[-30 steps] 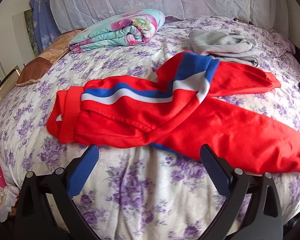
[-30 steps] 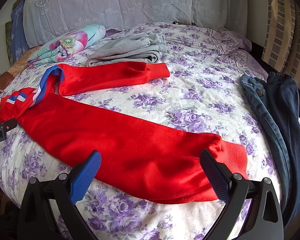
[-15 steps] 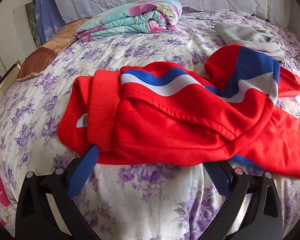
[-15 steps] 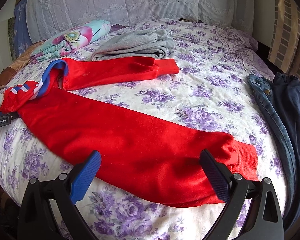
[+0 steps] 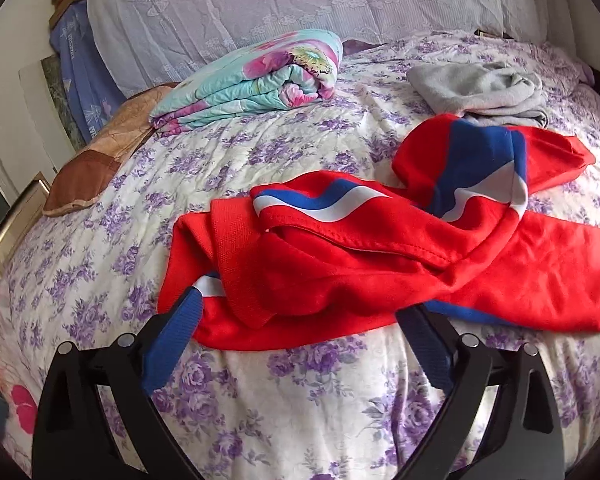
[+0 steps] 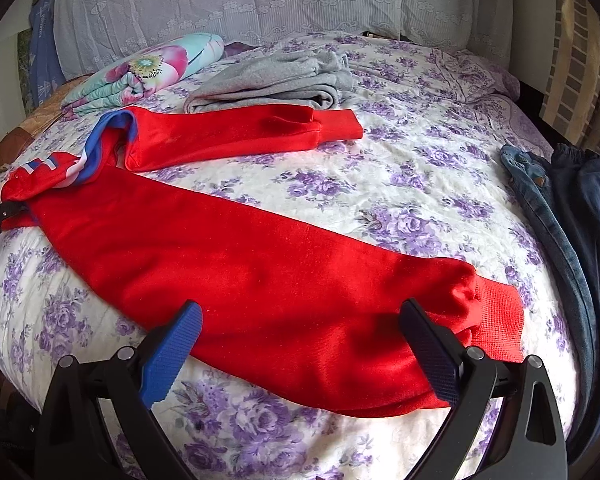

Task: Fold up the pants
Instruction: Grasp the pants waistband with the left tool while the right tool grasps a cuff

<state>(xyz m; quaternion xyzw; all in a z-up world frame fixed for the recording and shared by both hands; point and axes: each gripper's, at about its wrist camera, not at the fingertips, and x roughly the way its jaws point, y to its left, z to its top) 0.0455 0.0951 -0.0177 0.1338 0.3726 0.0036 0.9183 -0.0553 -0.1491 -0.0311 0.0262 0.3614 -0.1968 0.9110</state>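
Pants [image 5: 380, 264] stretch waistband-to-cuff from 9 to 3 o'clock, waistband at the wide-open left gripper [image 5: 296, 320], cuff by the equally open right gripper [image 6: 300, 332].

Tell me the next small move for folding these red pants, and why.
Probably ease the left gripper forward and close it on the bunched waistband. Both grippers are open and hold nothing. The red pants lie unfolded on the bed, legs spread apart, the waist end crumpled right at the left fingers. The right gripper already straddles the near leg by its cuff.
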